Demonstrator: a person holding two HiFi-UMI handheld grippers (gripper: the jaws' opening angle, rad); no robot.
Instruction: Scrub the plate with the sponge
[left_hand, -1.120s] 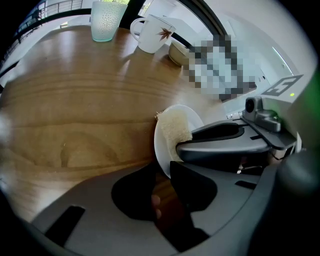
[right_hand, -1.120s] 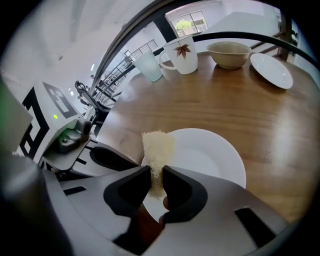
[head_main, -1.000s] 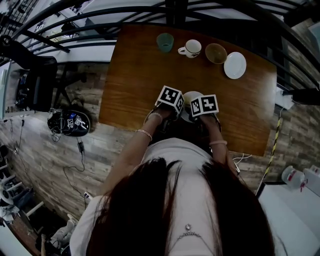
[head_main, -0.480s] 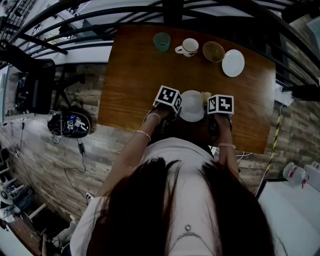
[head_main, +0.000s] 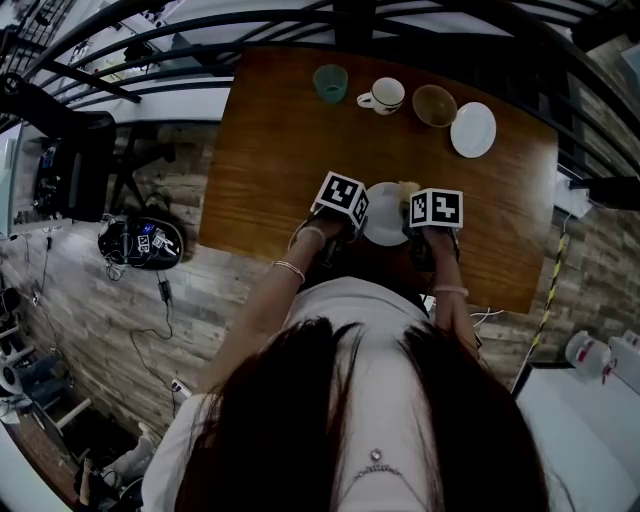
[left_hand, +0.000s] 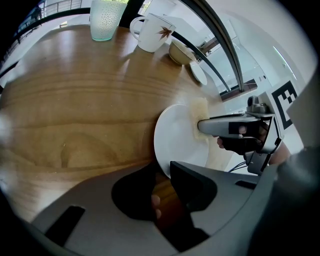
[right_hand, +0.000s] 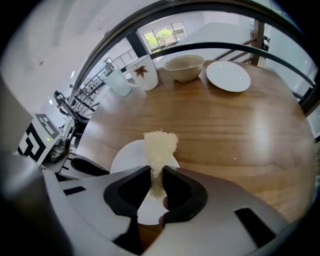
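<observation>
Sponge (right_hand: 160, 145) pinched thin in right gripper (right_hand: 157, 176) may slip out mid-stroke; left gripper (left_hand: 163, 184) clamps plate (left_hand: 177, 140) rim, which could skid

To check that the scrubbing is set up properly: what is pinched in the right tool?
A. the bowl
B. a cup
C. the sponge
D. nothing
C: in the right gripper view, the right tool is closed on the pale sponge, and the sponge's free end sticks out over the white plate.
</observation>
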